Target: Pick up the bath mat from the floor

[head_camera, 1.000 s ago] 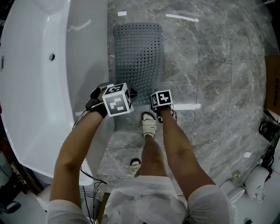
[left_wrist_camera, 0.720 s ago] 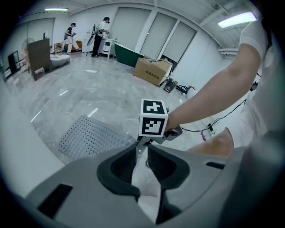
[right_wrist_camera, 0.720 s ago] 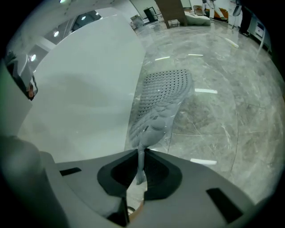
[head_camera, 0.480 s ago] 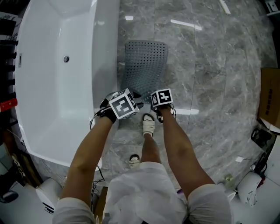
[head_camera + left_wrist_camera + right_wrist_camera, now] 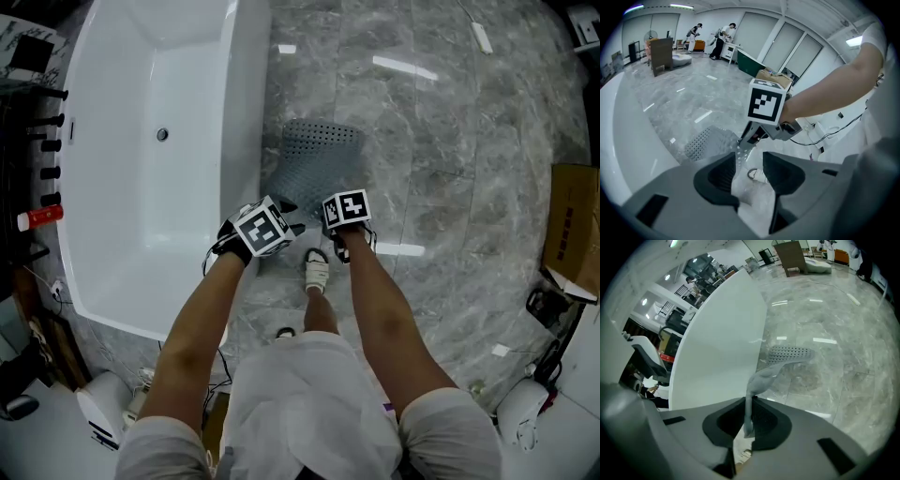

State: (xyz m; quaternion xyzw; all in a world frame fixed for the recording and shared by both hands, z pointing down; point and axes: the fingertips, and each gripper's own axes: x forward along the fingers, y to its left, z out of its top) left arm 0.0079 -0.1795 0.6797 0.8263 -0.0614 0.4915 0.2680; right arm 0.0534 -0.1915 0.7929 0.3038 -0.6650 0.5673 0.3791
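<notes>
The grey perforated bath mat (image 5: 317, 157) lies beside the tub with its near end lifted off the floor. My right gripper (image 5: 749, 420) is shut on that near edge, and the mat (image 5: 787, 353) sags from its jaws down to the tiles. From the left gripper view, the right gripper (image 5: 751, 137) pinches the mat's corner just ahead. My left gripper (image 5: 749, 161) has just been opening. Its jaws stand apart with only floor and a sandal between them, the mat's edge (image 5: 712, 139) close by the left pad. Both marker cubes hide the jaws in the head view.
A white bathtub (image 5: 159, 159) runs along the left, its rim close to my left hand. The person's sandalled foot (image 5: 317, 270) stands just behind the mat. A cardboard box (image 5: 570, 225) sits at the right, cables and white fixtures (image 5: 525, 412) at the lower right.
Both hands have risen and the near end of the mat has come up with them. The mat looks shorter and more bunched. The left cube has rolled.
</notes>
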